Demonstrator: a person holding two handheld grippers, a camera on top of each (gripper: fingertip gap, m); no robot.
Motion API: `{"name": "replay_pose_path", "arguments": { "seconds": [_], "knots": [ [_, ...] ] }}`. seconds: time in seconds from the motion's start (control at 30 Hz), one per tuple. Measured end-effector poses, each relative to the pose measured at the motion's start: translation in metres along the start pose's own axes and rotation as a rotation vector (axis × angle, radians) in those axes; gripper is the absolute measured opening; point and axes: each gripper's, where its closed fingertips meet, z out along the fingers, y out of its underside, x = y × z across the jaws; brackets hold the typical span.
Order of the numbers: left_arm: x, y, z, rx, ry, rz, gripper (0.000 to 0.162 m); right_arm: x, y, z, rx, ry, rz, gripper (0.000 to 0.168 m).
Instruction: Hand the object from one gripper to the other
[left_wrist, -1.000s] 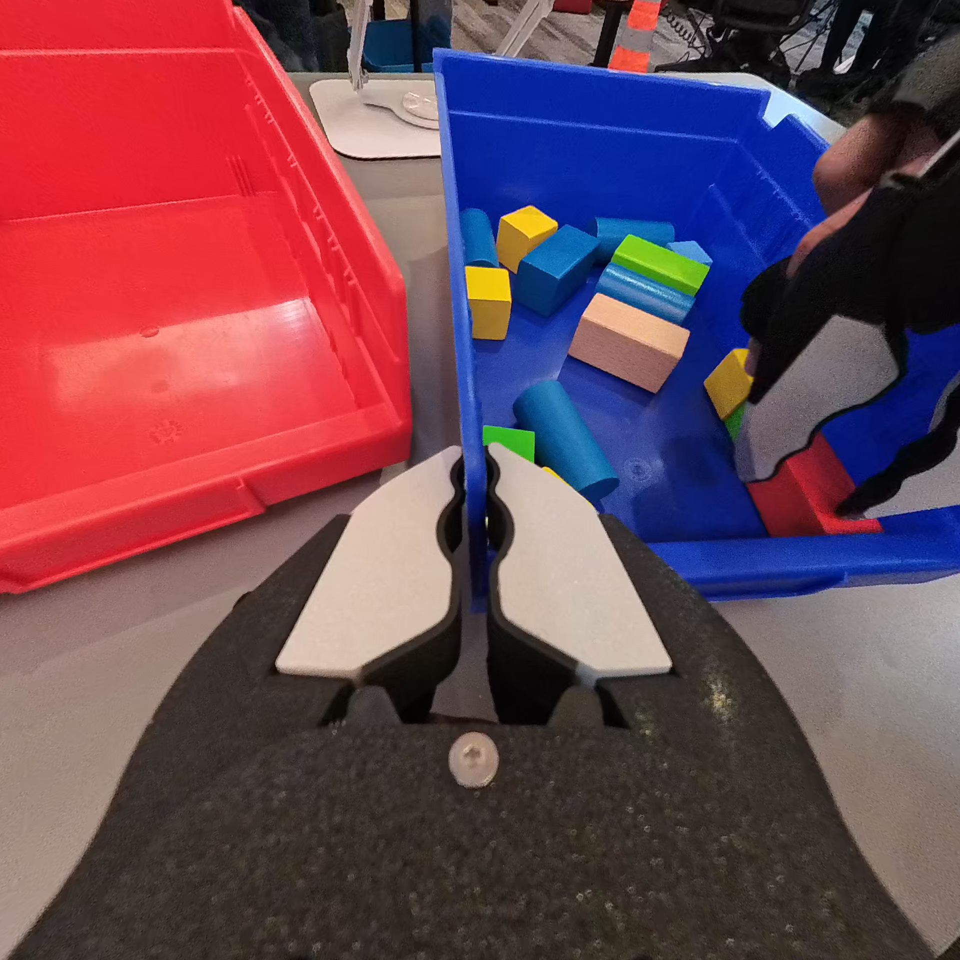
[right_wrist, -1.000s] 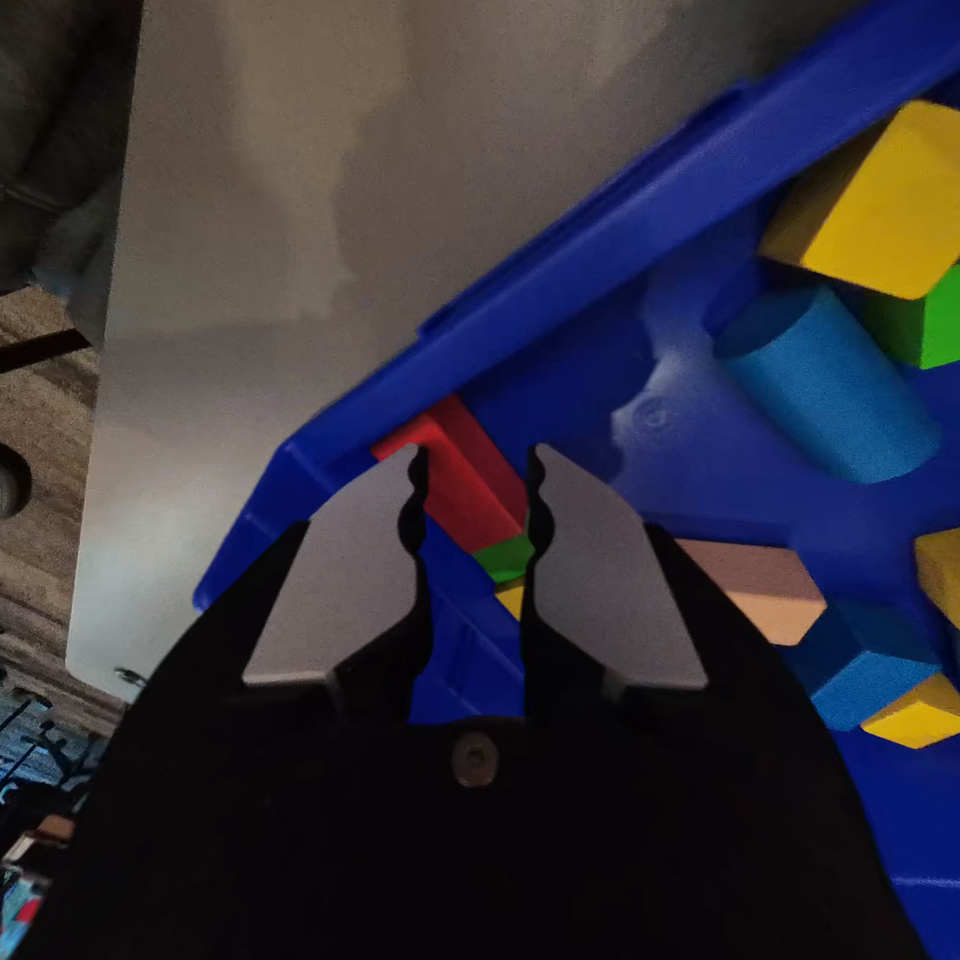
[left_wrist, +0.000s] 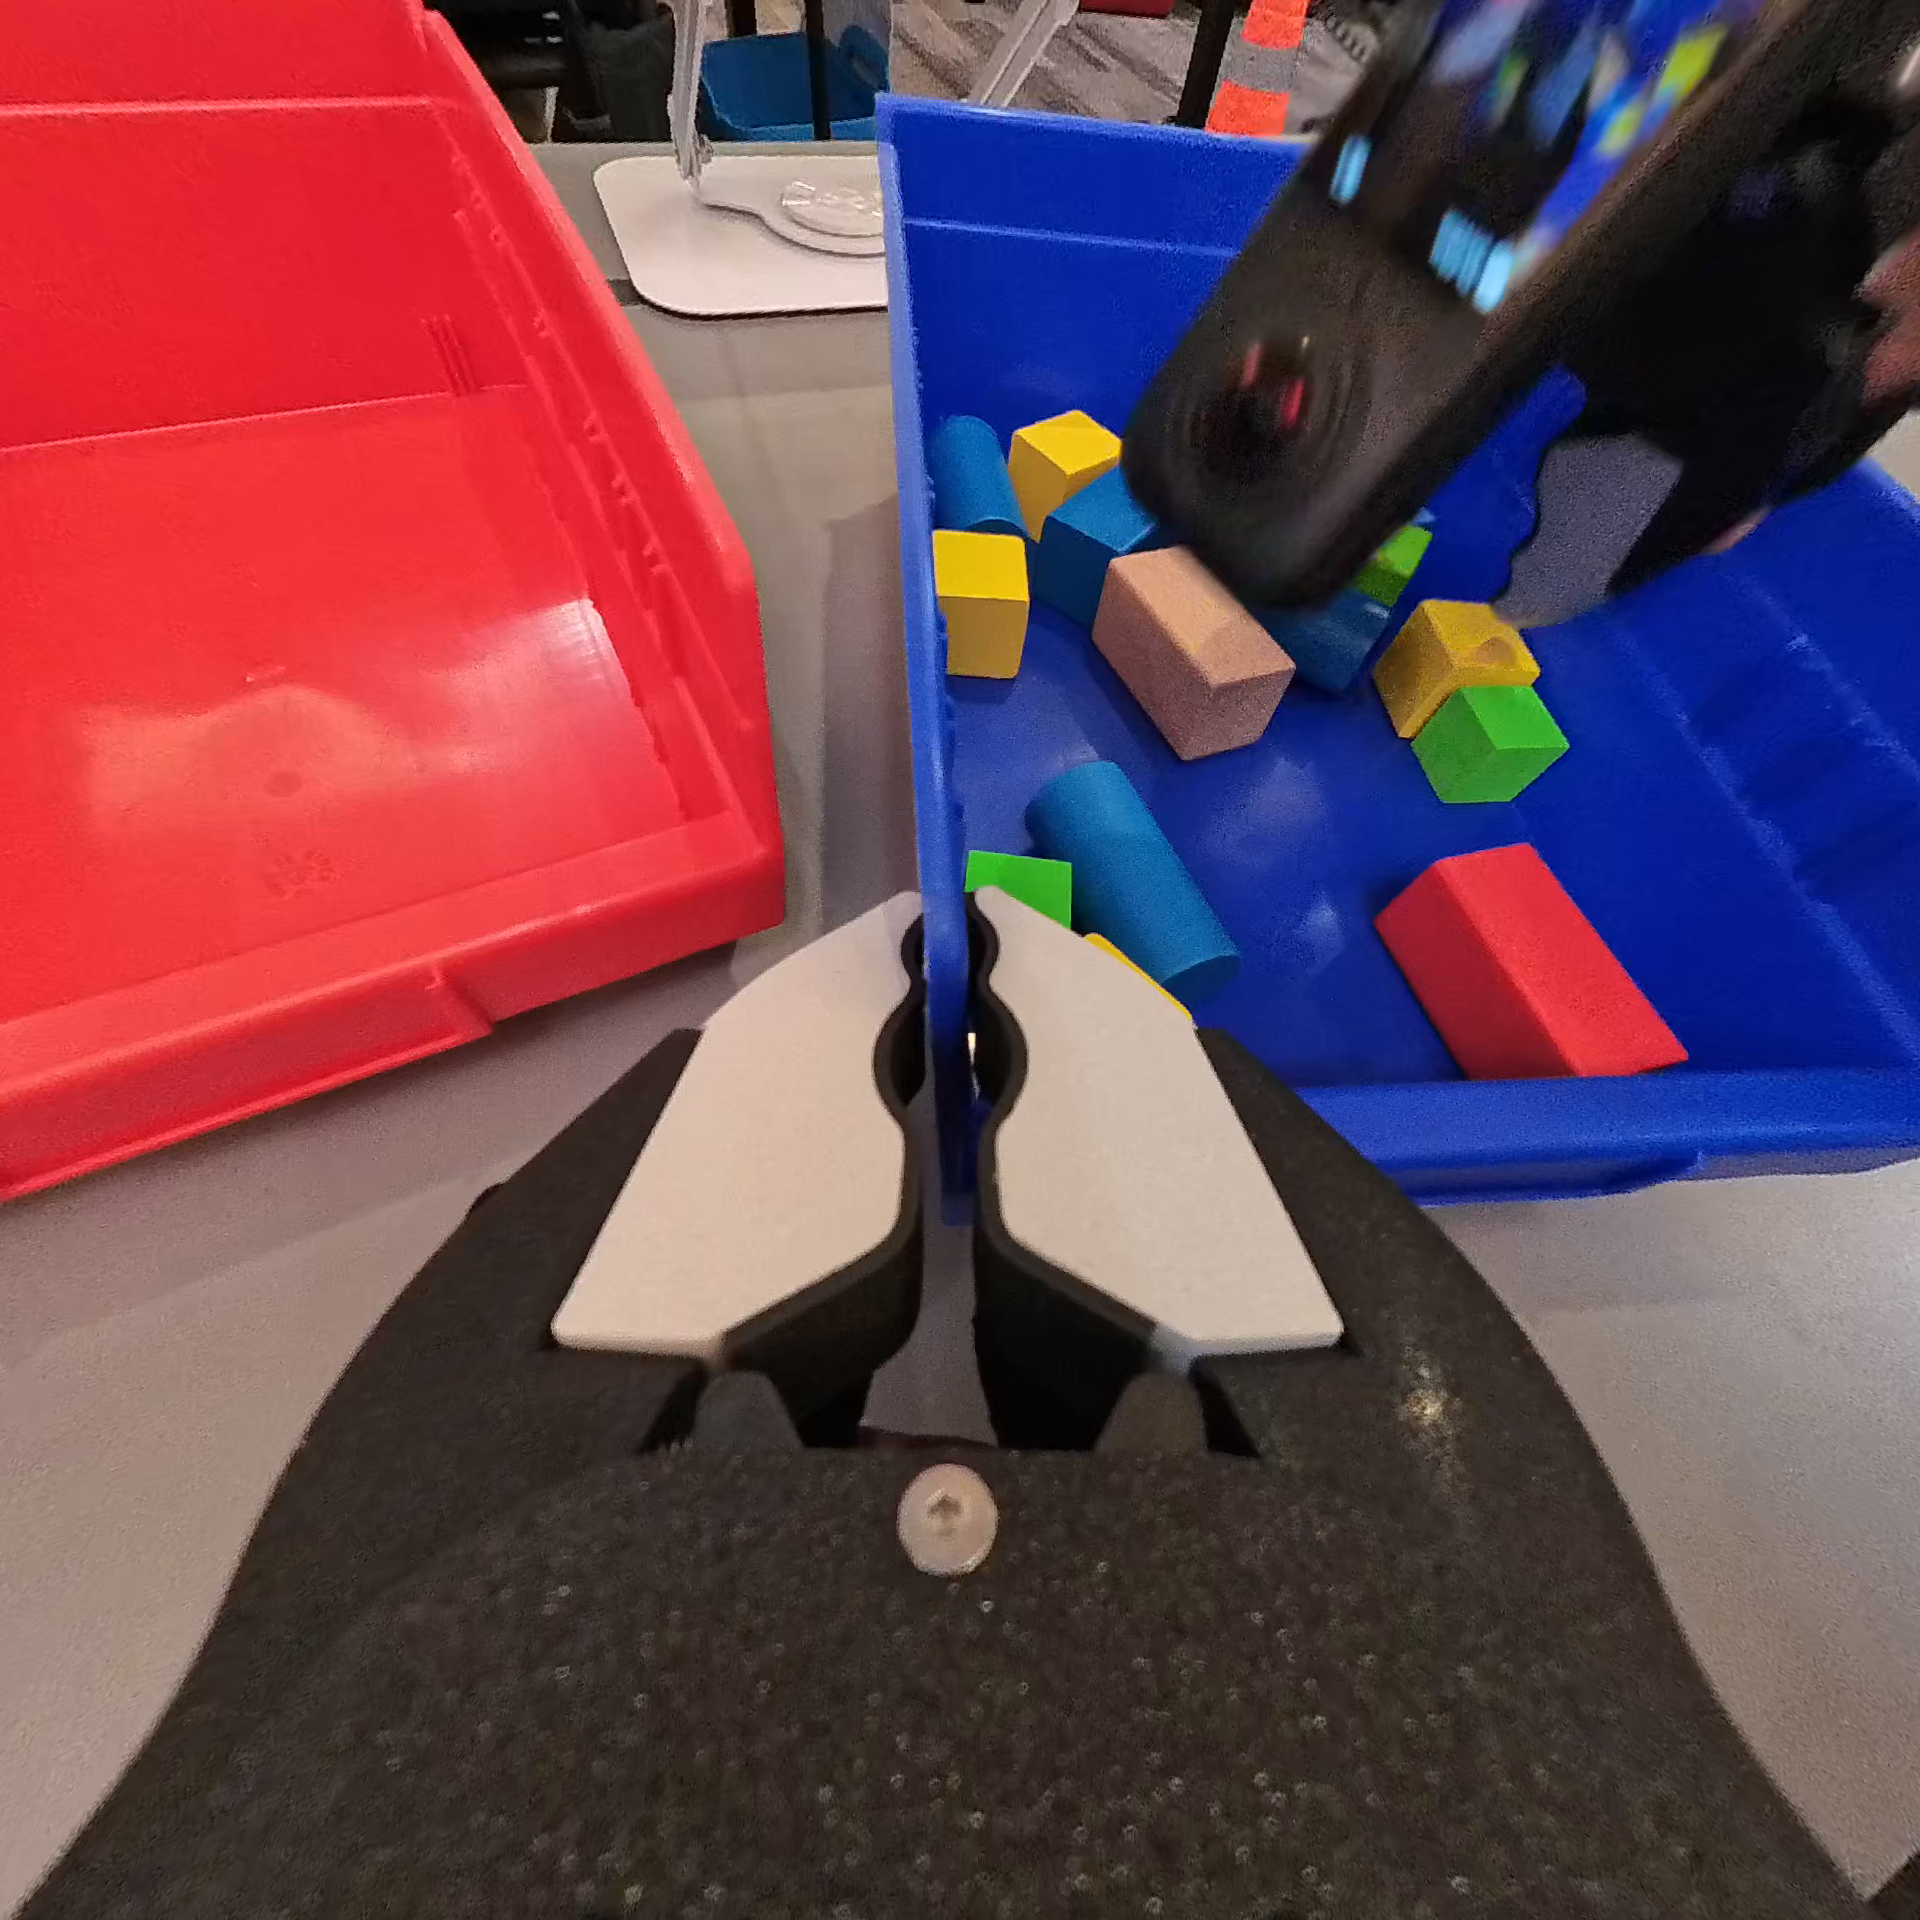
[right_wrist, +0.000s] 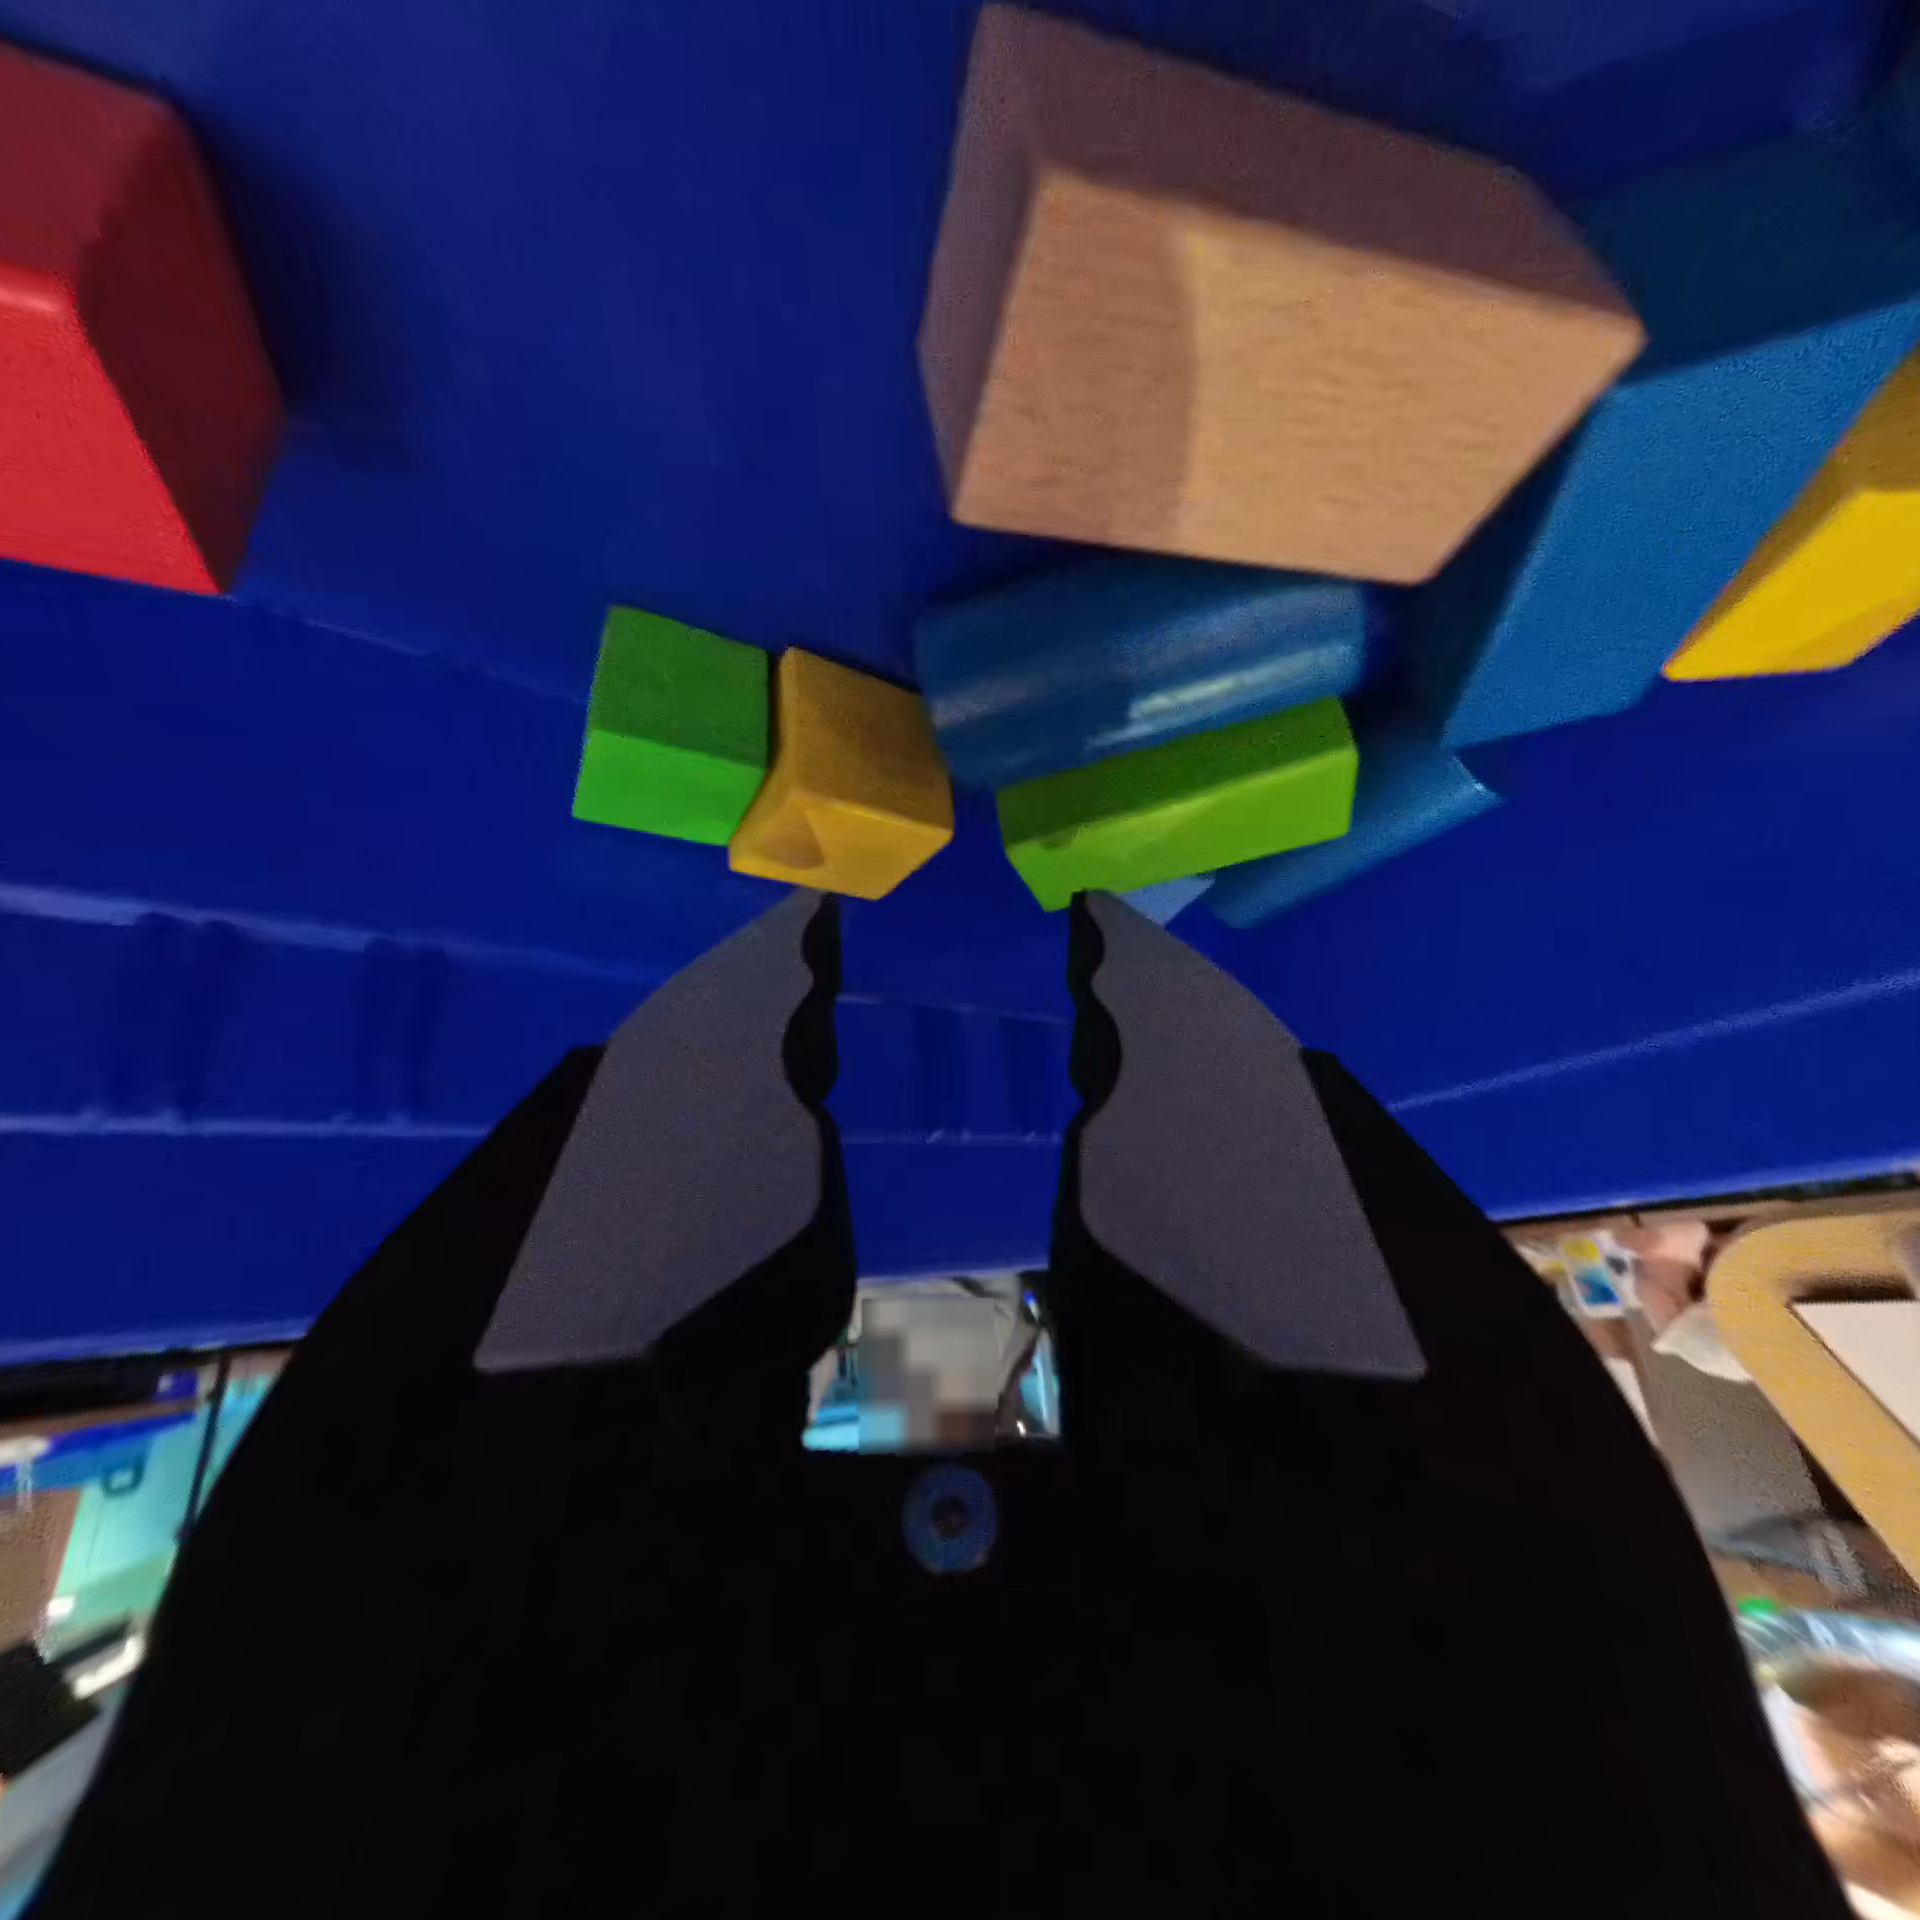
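One likely target: yellow block (right_wrist: 842, 774) on the blue bin (left_wrist: 1714, 748) floor beside a green cube (right_wrist: 670, 727). Light, rigid, smooth; pinch its flat sides. Right gripper (right_wrist: 945, 909) hovers spread, empty. Left gripper (left_wrist: 948, 925) clamps the bin's left wall.

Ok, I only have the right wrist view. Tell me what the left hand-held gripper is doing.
Observer: The left hand-held gripper is clamped on the blue bin, on its left wall, and holds no block.
Operator: Report what sits beside that bin.
Observer: A red bin stands to its left on the grey table.
Operator: Name the block nearest that grip.
Observer: A green block, just inside the wall, next to a blue cylinder.
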Motion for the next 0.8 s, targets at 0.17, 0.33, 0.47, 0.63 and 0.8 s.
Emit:
{"name": "replay_pose_path", "arguments": {
  "seconds": [0.17,0.33,0.47,0.63,0.8],
  "knots": [
    [0.001,0.0,0.0,0.0,-0.005,0.001,0.003,-0.023,-0.012,0.001,-0.055,-0.156,-0.044,0.036],
    [0.001,0.0,0.0,0.003,0.002,-0.001,0.003,-0.004,-0.035,-0.054,0.517,-0.22,0.238,0.065],
    [0.004,0.001,-0.001,0.006,0.013,0.004,0.004,-0.006,-0.014,-0.065,0.682,-0.039,0.462,0.061],
    [0.012,0.002,-0.003,0.006,0.014,0.033,0.004,-0.066,0.01,-0.098,1.105,0.144,0.948,0.072],
    [0.031,0.002,0.003,-0.003,0.049,-0.005,0.007,-0.133,-0.008,-0.044,1.274,-0.001,1.472,0.085]
  ]
}}
